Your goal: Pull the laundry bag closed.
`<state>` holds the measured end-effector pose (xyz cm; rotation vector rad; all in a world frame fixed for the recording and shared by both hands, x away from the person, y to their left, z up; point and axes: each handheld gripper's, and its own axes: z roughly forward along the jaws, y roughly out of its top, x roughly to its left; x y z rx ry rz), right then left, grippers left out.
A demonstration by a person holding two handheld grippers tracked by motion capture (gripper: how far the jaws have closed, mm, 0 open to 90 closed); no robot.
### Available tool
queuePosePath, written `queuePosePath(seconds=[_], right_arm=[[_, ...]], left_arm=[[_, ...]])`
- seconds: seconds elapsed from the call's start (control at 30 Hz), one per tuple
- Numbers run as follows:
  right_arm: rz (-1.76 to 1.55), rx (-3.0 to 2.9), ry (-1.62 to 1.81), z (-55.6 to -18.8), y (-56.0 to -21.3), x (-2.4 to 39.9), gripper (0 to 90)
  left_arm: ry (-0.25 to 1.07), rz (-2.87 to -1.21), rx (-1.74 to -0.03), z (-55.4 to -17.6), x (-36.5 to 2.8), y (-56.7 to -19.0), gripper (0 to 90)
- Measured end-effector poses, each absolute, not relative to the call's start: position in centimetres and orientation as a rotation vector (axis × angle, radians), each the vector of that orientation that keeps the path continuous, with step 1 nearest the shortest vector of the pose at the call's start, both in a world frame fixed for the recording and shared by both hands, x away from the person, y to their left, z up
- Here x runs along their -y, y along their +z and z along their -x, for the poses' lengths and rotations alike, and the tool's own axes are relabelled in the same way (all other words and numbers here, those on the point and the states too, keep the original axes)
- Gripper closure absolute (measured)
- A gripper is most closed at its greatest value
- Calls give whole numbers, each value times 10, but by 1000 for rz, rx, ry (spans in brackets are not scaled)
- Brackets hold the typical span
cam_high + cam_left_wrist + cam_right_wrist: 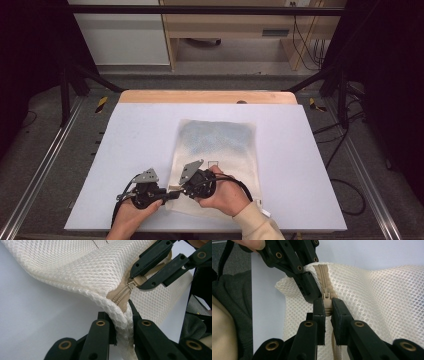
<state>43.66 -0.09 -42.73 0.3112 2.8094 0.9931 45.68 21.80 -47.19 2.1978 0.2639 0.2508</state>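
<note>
A cream mesh bag lies on the white table pad, something bluish inside its far half. Its tan zipper runs along the near edge. My left gripper is shut on the bag's near left corner, pinching the mesh just past the zipper's end. My right gripper meets it from the right, shut on the zipper pull tab. In the left gripper view the right gripper's jaws hold the pull tab at upper right. The two grippers' tips almost touch.
The pad covers a wooden table framed by metal rails. Cables lie on the floor to the right, and shelving stands beyond the table. Bare pad spreads left and right of the bag.
</note>
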Motion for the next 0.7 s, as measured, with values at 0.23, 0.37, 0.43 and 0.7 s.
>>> queuePosePath(seconds=[0.23, 0.37, 0.43, 0.7], right_arm=[[-319, -2811, 981, -437, -428, 4, 823], [-319, -2814, 976, -437, -428, 4, 823], [-323, -2814, 978, -437, -429, 4, 823], [-331, -2811, 976, -437, -428, 7, 823]], left_arm=[[250, -2196, -264, -457, -218, -472, 841], [252, -2197, -260, -457, -218, -472, 841], [250, -2195, -263, -457, -218, -472, 841], [251, -2193, -258, -456, -217, -471, 841]])
